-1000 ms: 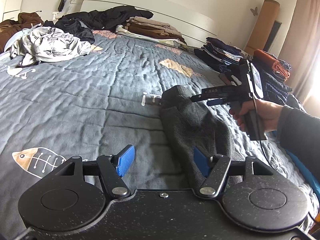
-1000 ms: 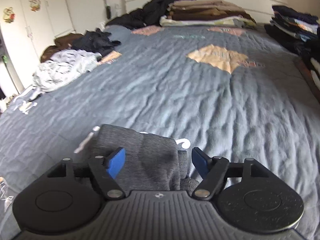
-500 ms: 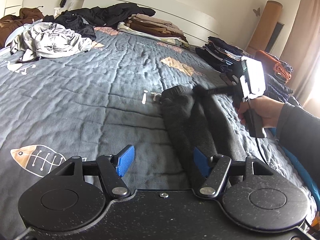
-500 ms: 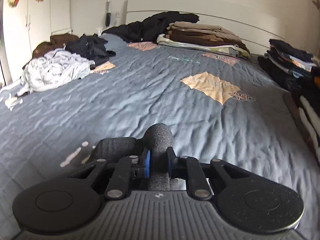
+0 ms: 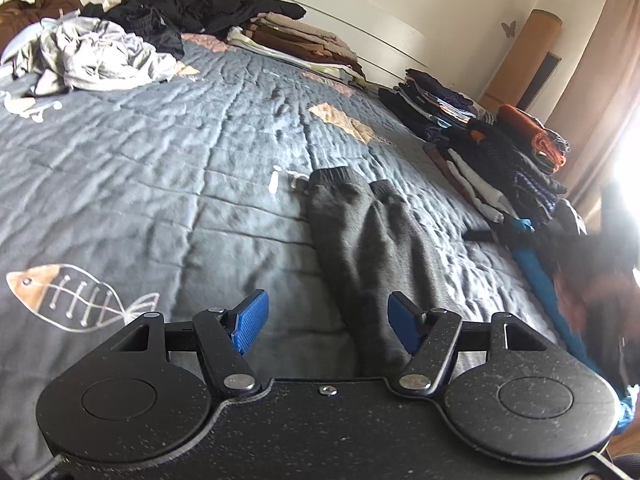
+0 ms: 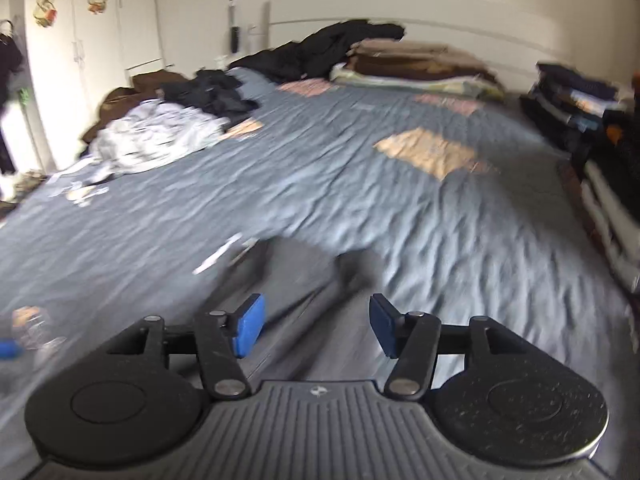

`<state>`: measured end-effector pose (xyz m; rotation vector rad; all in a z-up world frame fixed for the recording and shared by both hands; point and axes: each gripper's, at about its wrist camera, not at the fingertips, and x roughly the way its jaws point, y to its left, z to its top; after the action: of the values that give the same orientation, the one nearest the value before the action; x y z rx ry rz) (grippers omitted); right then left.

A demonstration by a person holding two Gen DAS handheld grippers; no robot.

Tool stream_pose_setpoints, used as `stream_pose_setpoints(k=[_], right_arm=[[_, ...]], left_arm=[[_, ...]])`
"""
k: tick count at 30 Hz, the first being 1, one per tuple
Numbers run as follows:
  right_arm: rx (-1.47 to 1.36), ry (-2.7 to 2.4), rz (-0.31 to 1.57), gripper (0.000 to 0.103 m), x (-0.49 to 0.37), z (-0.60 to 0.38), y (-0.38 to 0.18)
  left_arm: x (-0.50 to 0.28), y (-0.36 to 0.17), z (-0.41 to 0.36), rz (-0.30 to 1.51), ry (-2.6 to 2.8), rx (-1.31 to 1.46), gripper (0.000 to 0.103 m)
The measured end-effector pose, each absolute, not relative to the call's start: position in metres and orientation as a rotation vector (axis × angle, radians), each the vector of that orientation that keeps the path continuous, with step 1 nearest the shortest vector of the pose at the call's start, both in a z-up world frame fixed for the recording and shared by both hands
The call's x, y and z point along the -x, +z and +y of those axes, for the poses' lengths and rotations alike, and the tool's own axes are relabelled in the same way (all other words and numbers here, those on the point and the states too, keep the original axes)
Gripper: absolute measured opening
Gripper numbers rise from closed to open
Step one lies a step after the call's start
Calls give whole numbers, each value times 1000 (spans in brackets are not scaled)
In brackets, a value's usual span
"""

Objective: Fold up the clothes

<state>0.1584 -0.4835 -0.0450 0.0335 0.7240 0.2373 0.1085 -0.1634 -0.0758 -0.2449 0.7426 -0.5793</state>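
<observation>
A dark grey garment (image 5: 360, 236), folded into a long narrow strip, lies flat on the blue-grey quilt (image 5: 168, 184). Its near end runs between the blue pads of my left gripper (image 5: 328, 326), which stands open just above it. In the right wrist view the same garment (image 6: 304, 272) shows as a blurred dark patch ahead of my right gripper (image 6: 316, 322), open with nothing between its fingers. At the right edge of the left wrist view the right hand and its gripper (image 5: 592, 272) are a dark blur.
Stacks of folded clothes (image 5: 492, 148) line the bed's right side, and more folded clothes (image 5: 304, 44) sit by the headboard. A crumpled grey heap (image 5: 92, 56) and dark clothes (image 5: 160, 12) lie at the far left. A white wardrobe (image 6: 80, 40) stands left.
My right gripper was shut on the garment's far end half a second ago; it has let go, opened and pulled back to the right. The garment now lies flat. My left gripper stays open.
</observation>
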Motion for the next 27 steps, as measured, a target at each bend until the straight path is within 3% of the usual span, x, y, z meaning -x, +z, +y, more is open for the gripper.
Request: stream_pose_setpoints(k=[6,17,27], right_arm=[[-211,331,894,57,-62,-475,-67],[-275,191,1018,57,15,-492,-114],[-258,154,1060,58,64,-509,-127]], left_arm=[[-93,-82,-174,796,-760,388,65],[-80,-142,-239,1037,-1018,633,65],[-74,-144,-238,1147,-1052,588,67]])
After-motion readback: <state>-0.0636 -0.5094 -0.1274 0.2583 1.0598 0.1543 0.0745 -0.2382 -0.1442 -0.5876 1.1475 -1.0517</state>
